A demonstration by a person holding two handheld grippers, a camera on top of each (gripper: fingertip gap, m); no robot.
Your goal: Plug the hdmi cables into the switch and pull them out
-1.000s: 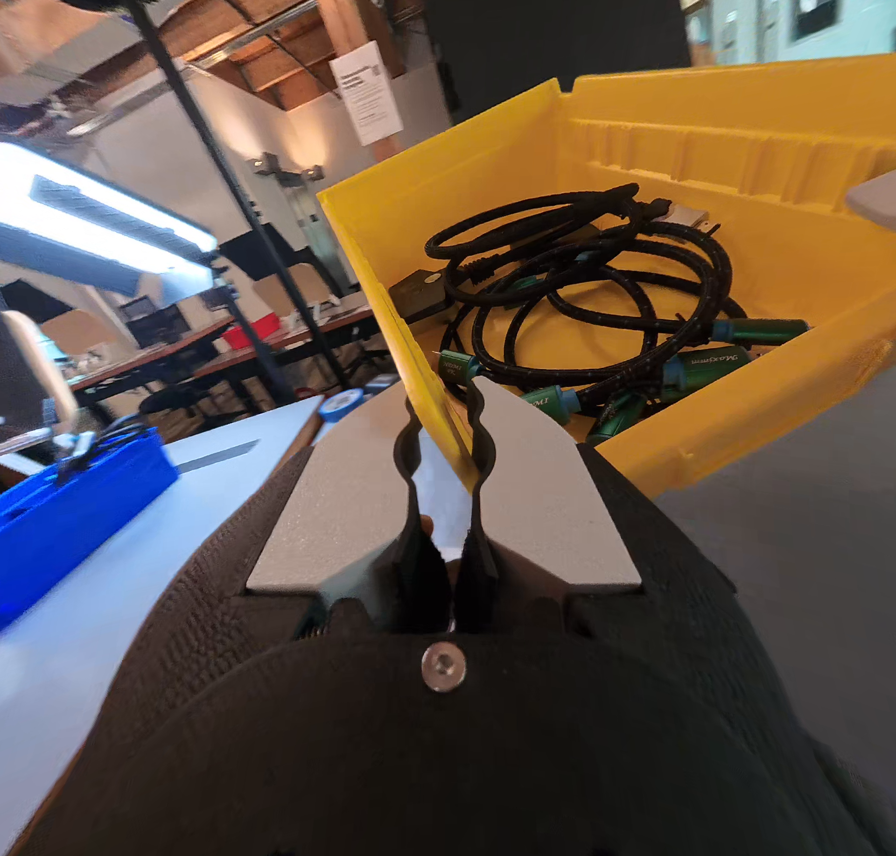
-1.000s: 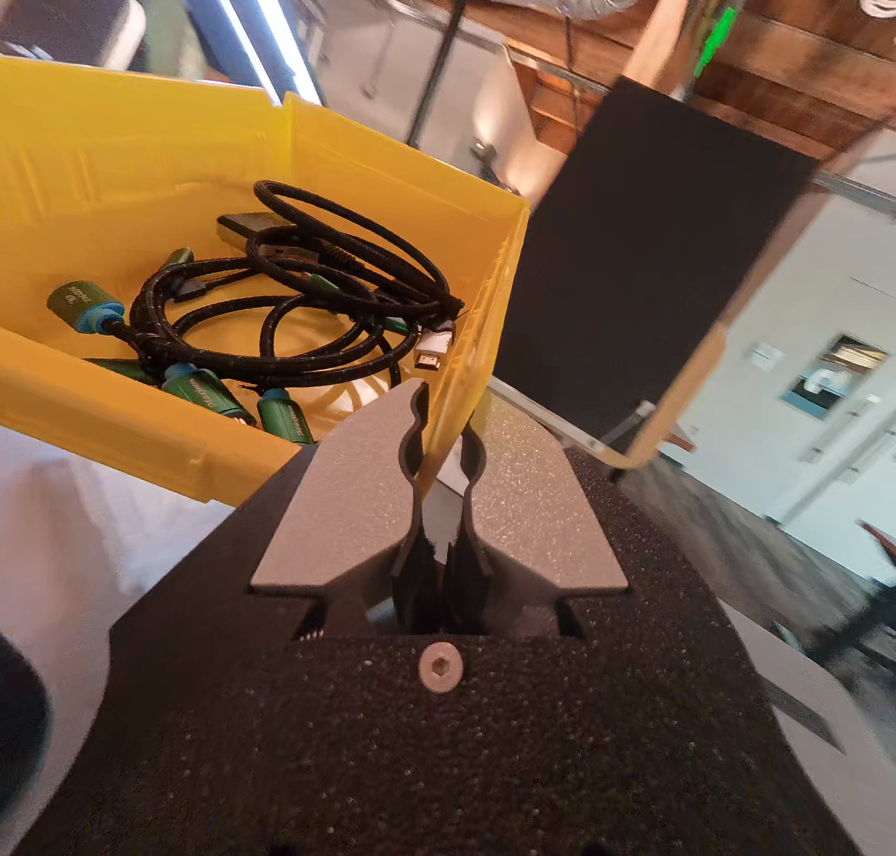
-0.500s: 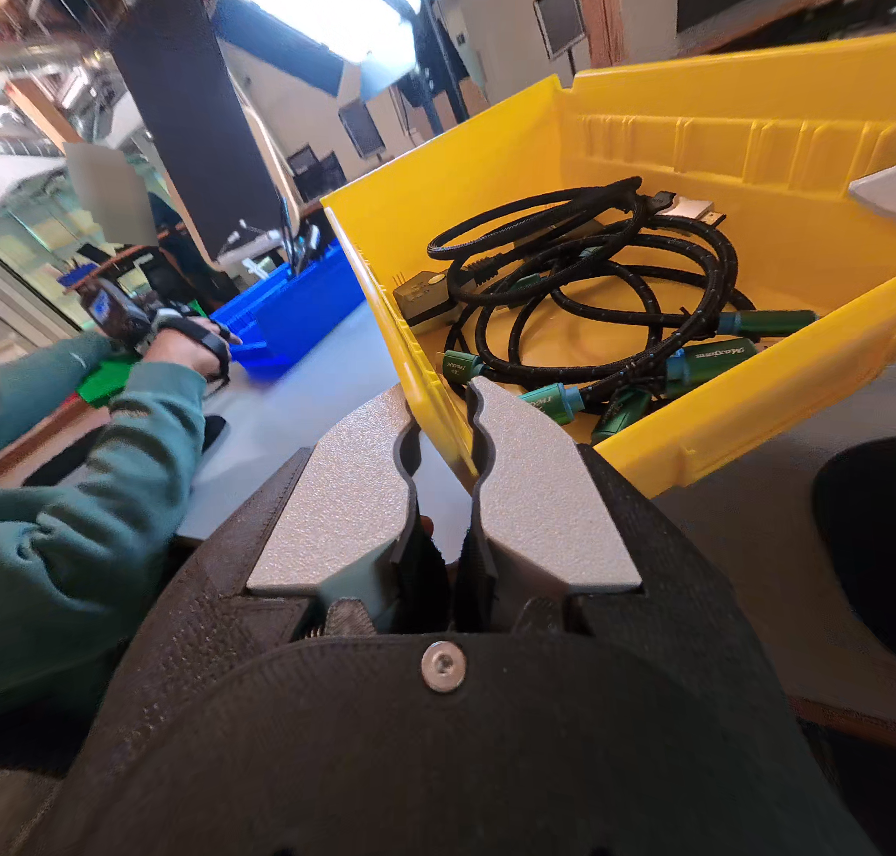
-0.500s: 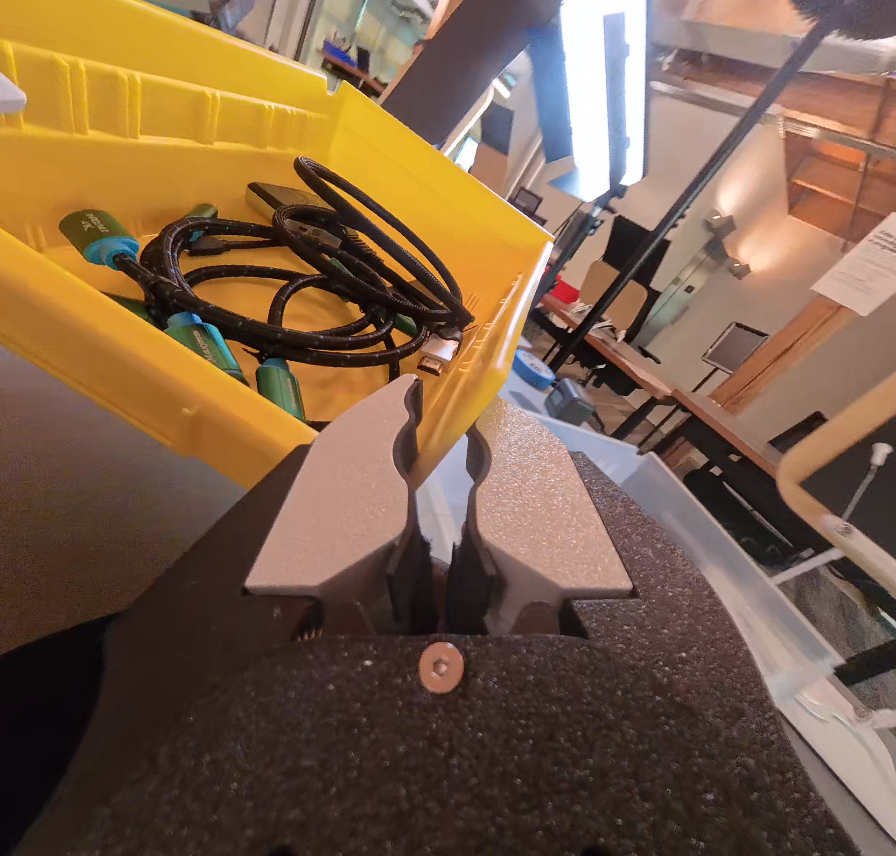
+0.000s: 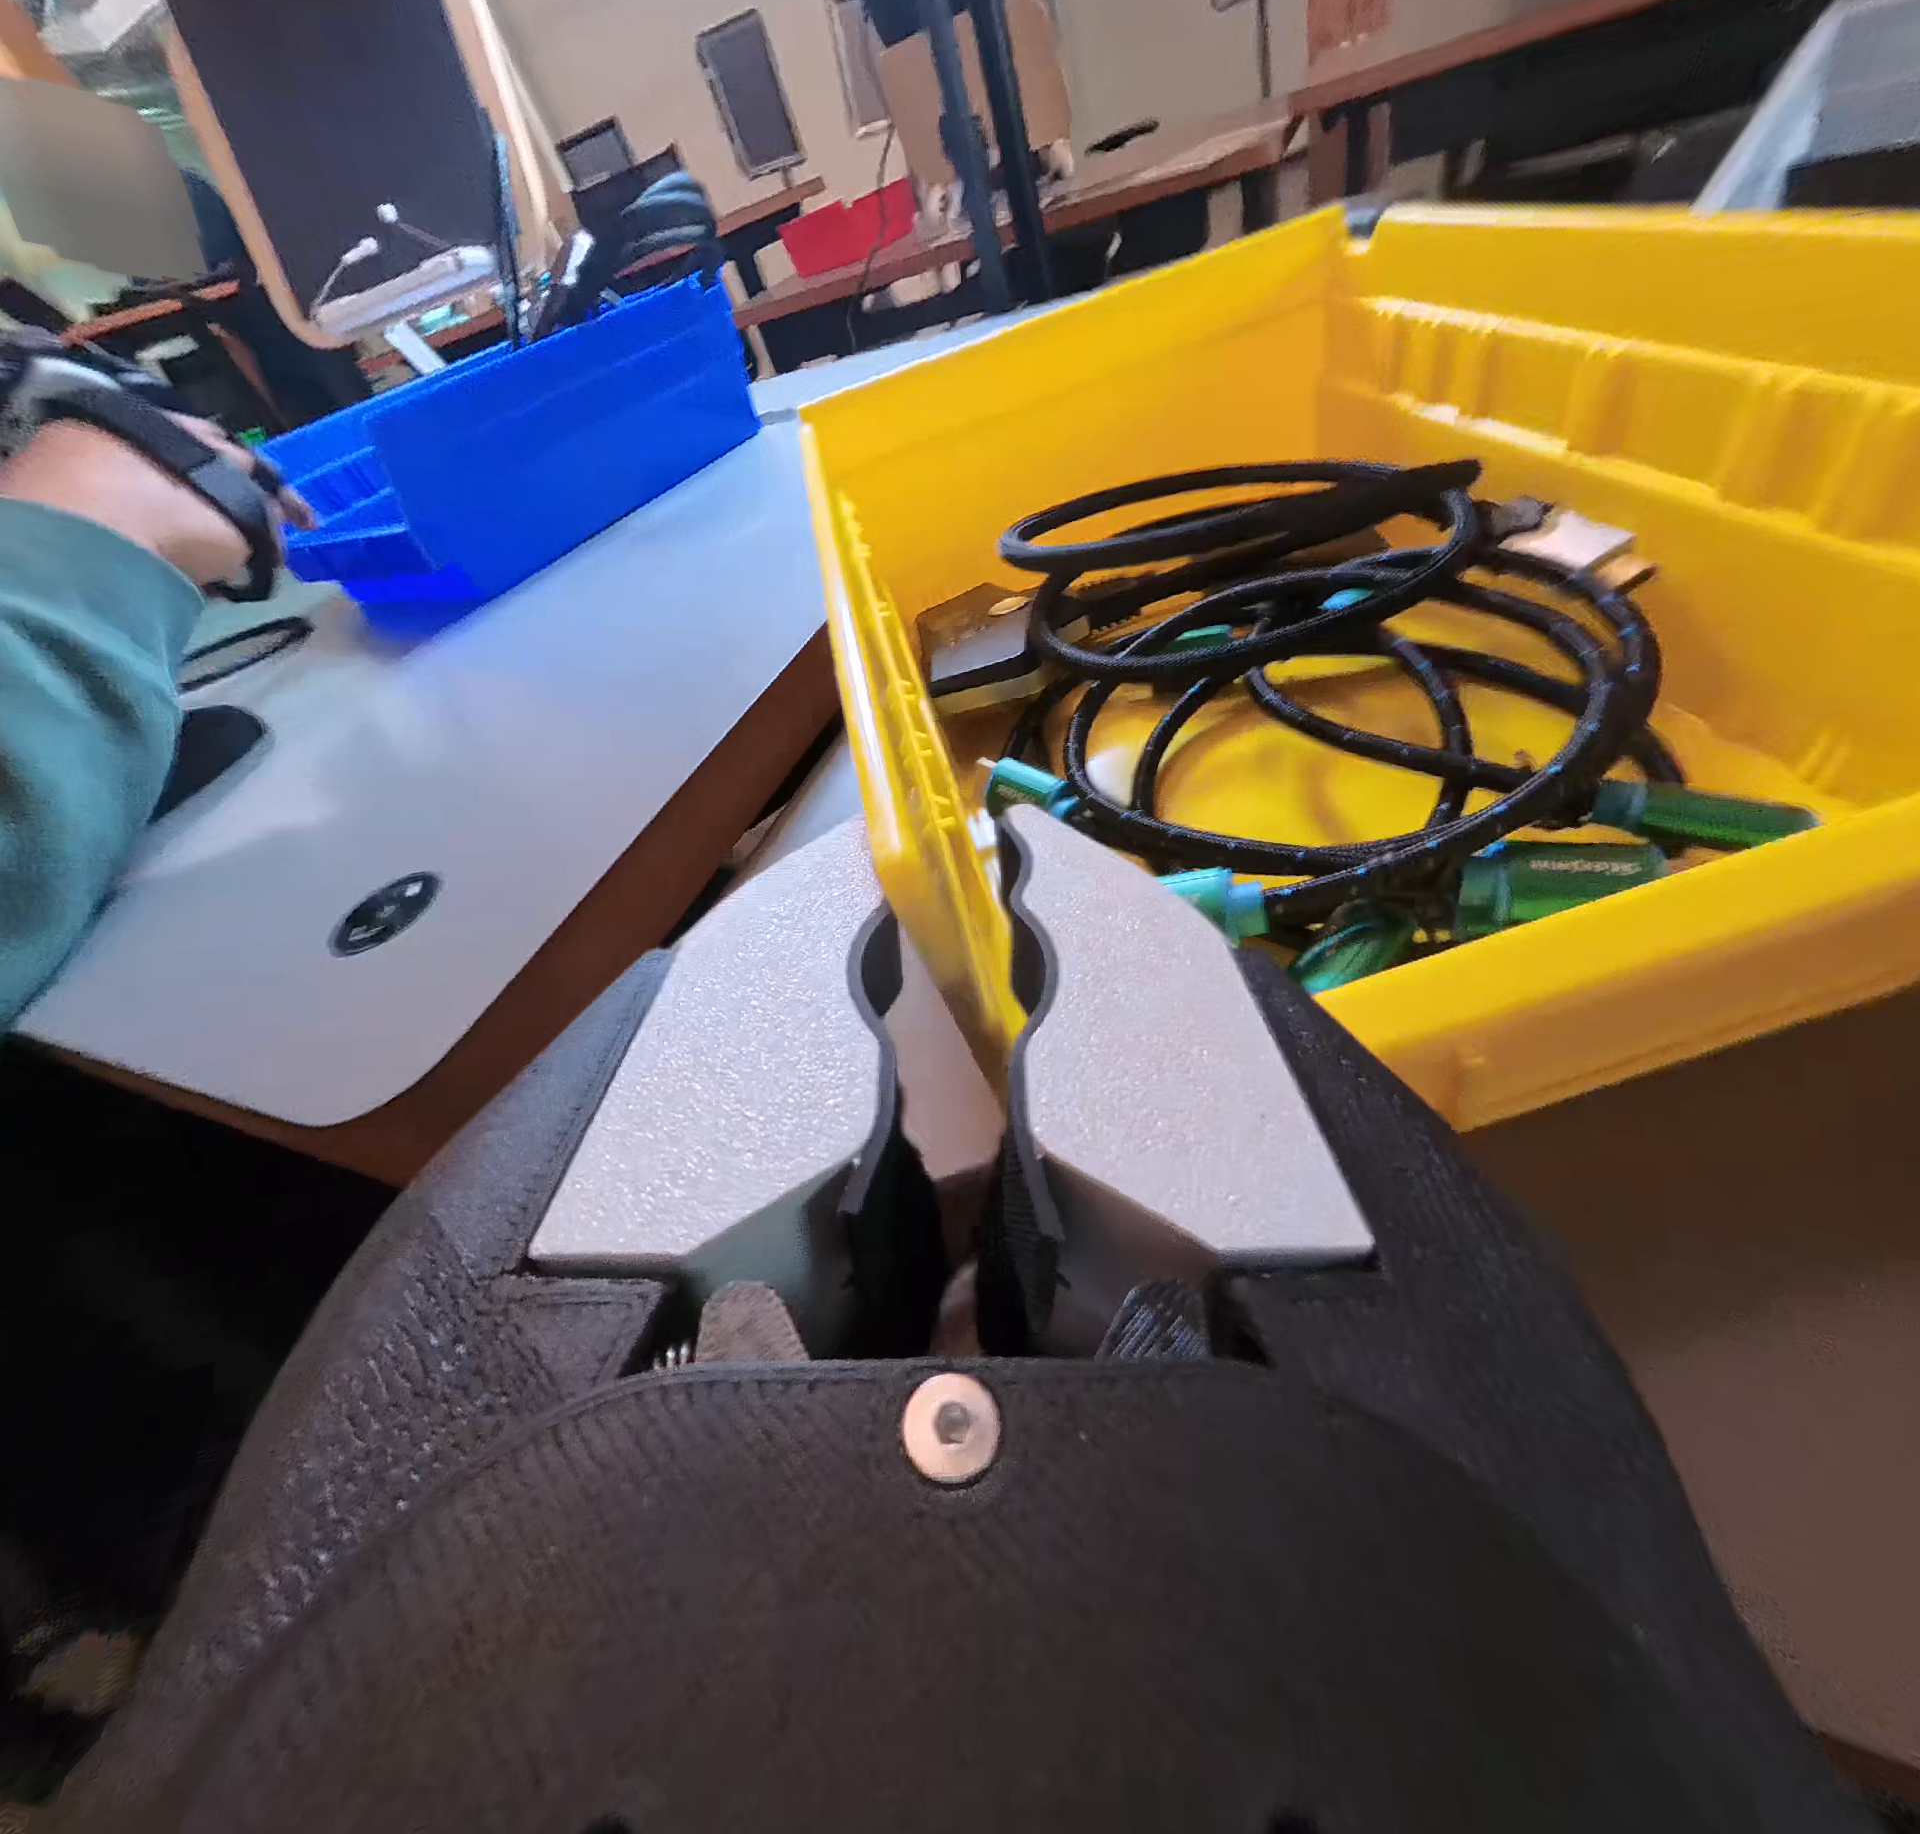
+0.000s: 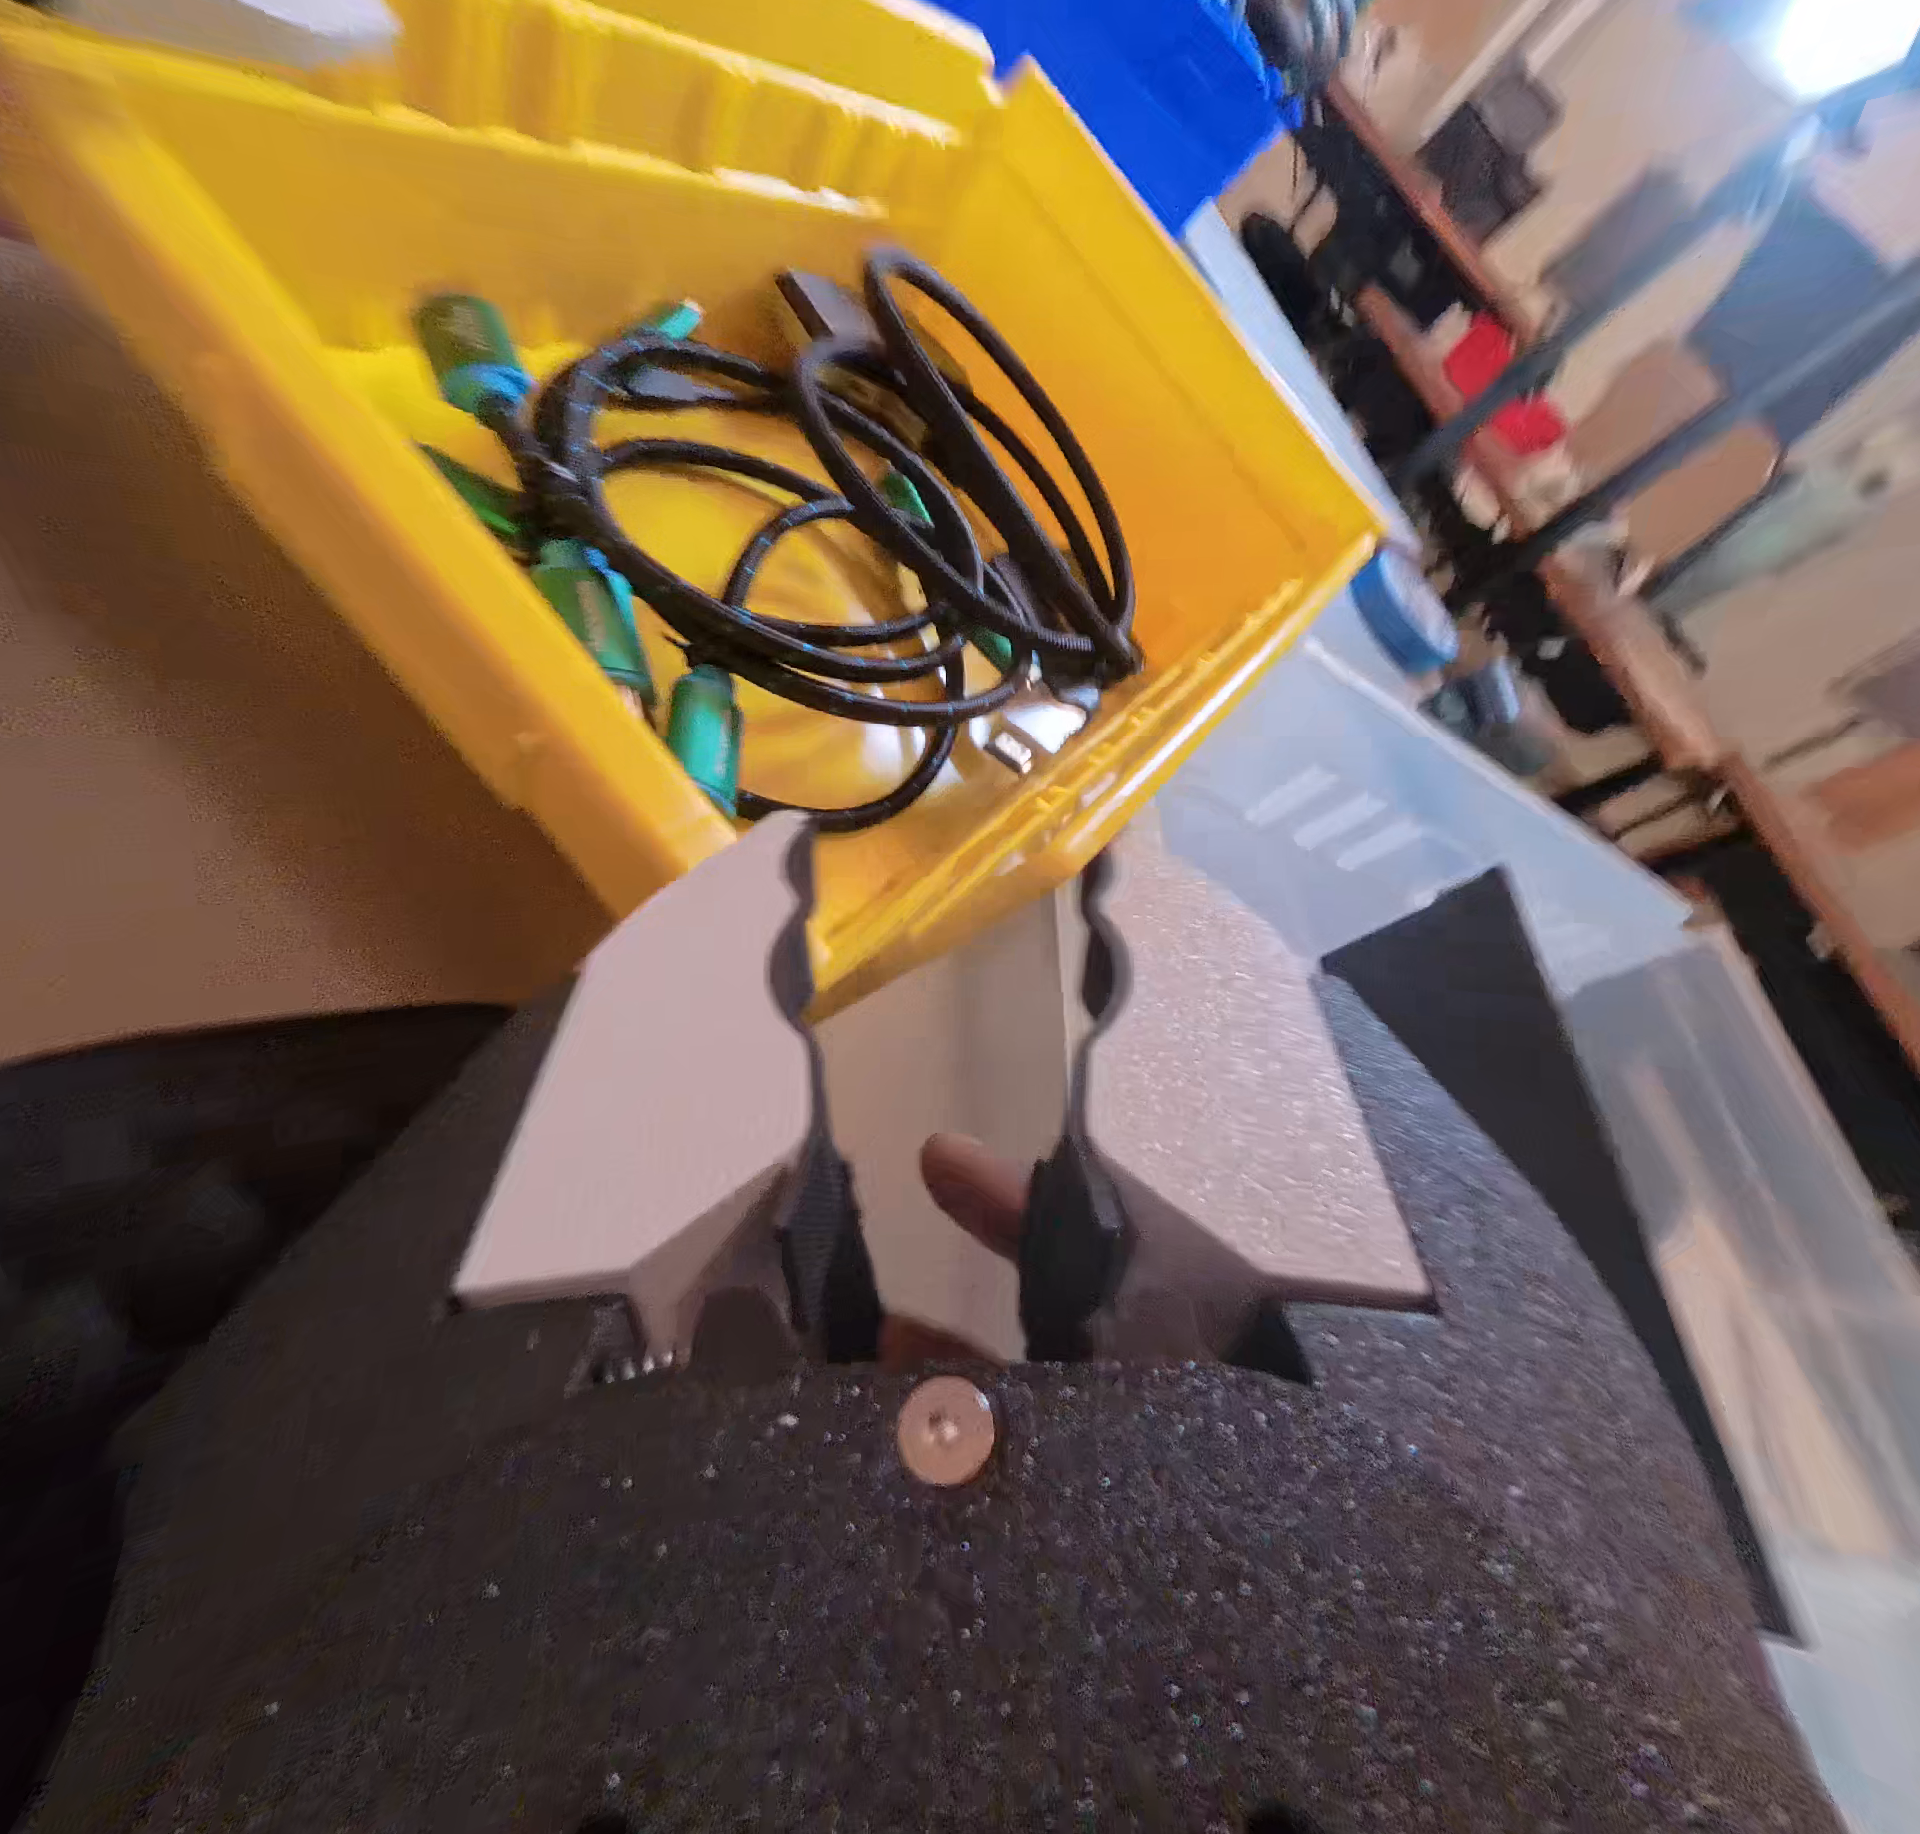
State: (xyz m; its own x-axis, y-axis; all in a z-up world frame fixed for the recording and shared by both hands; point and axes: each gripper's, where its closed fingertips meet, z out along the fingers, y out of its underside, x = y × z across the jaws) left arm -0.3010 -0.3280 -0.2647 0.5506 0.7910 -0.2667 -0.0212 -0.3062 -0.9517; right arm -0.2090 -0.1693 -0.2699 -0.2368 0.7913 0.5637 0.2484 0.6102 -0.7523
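A yellow bin (image 5: 1039,361) holds a tangle of black braided HDMI cables (image 5: 1626,662) with green plugs (image 5: 1548,875) and a small dark switch box (image 5: 982,646). My left gripper (image 5: 940,828) is shut on the bin's left side wall. In the right wrist view the bin (image 6: 1143,382) appears tilted, with the cables (image 6: 582,454), green plugs (image 6: 592,610) and switch (image 6: 821,304) inside. My right gripper (image 6: 945,844) is open, its jaws spread on either side of the bin's right wall, which lies against the left finger only.
A blue bin (image 5: 561,454) stands on the grey table (image 5: 468,745) to the left. A person's teal sleeve (image 5: 73,704) rests at that table's left edge. A clear plastic tub (image 6: 1455,849) lies right of the yellow bin. Desks and stands fill the background. The left gripper's tips are roughly 20 centimetres from the right gripper's.
Both views have swung round with the bin. My right gripper has opened off the bin's right wall. My left gripper stays shut on the left wall.
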